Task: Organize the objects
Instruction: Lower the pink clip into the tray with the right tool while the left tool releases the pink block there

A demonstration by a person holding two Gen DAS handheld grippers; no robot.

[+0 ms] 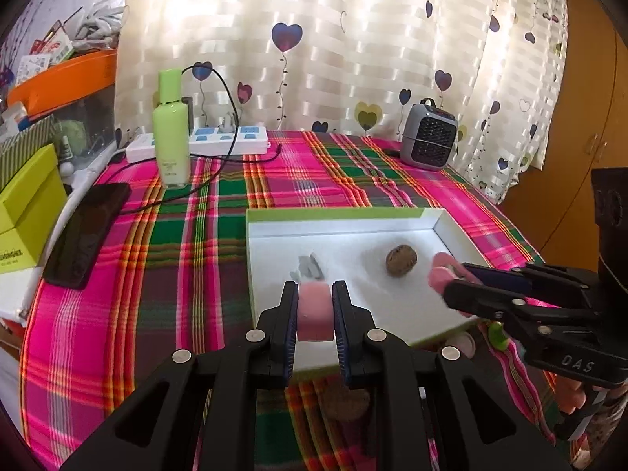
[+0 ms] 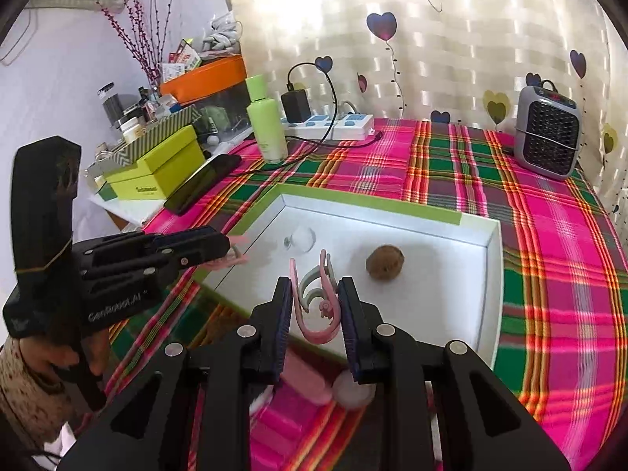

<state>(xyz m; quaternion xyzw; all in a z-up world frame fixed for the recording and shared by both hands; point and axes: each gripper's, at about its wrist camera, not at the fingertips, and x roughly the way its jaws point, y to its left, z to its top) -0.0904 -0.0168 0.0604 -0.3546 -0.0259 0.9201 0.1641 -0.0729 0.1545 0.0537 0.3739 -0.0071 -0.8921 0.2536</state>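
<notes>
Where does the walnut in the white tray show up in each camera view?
Left wrist view: the walnut lies right of centre, inside the white tray.
Right wrist view: the walnut lies just right of centre in the tray.
Shared landmark: the grey heater.

Left wrist view close over white tray point(image 1: 443, 223) facing curtain, right wrist view likewise, seemingly angled leftward, both sharing tray

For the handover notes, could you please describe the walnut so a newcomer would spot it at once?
Find the shallow white tray with green edges on the plaid tablecloth. The walnut lies loose on the tray's floor, towards its right side in the right wrist view. It is the only brown, wrinkled, round thing there; everything nearby is pink or pale.
</notes>
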